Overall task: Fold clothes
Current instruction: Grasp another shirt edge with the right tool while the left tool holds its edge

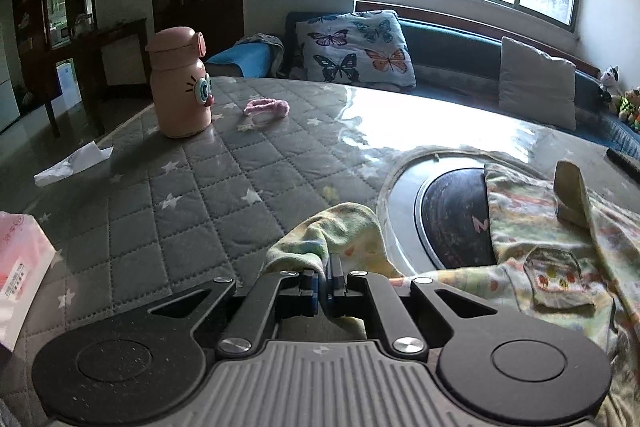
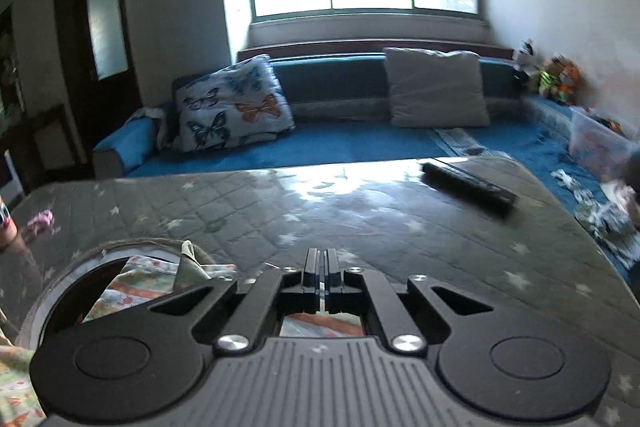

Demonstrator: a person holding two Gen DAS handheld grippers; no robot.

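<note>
Pale yellow-green printed cloth, a small garment point(image 1: 536, 227), lies at the lower right of the left wrist view, spread partly over a round dark hob point(image 1: 452, 219) set into the quilted grey star-patterned table cover point(image 1: 200, 179). One bunched edge of it rises at the bottom centre of that frame, where the left gripper point(image 1: 323, 273) points forward and level over the table, its jaws drawn narrow and pinching that fold between the pads.

In the right wrist view the right gripper point(image 2: 321, 267) sits at the bottom centre, aimed flat across the table toward the blue sofa point(image 2: 320, 143); its jaws stand nearly together, and striped fabric shows through the opening behind them, though whether the tips grip it cannot be told. The garment appears at the lower left of that frame.

A pink bottle point(image 1: 180, 83) stands upright at the upper left of the left view, a black remote point(image 2: 468, 187) lies at the right of the right view.
</note>
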